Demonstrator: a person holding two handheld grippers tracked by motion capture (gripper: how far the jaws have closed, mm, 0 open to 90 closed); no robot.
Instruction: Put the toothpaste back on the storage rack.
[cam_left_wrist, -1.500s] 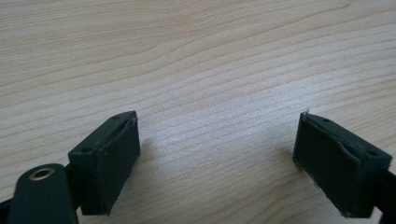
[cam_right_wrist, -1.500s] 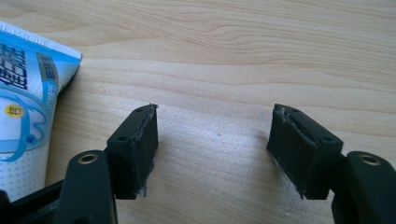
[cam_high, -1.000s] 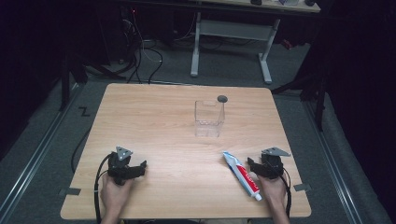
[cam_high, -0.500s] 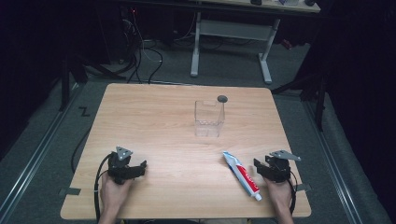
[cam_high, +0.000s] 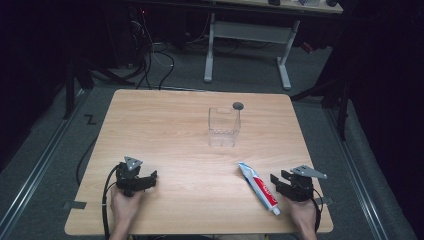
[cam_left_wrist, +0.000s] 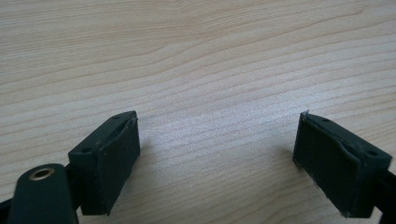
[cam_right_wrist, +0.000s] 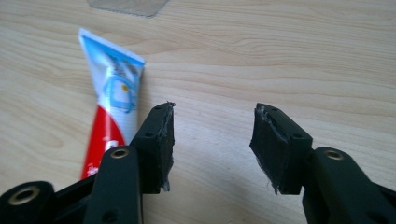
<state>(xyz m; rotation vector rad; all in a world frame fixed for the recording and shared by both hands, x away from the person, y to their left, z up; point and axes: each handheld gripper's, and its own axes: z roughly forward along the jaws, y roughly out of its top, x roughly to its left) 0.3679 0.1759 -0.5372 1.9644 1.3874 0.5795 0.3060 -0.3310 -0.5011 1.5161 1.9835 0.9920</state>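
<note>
Near the table's (cam_high: 165, 115) front right corner: toothpaste tube (cam_high: 258, 187) lying flat, right gripper (cam_high: 282, 183) just beside it, jaws just closing partway on nothing. Front left: left gripper (cam_high: 145, 180) spread, empty.

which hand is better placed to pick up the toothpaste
Right. The right hand-held gripper sits just beside the toothpaste, open with nothing between its jaws, which have just been closing. The left hand-held gripper is across the table.
</note>
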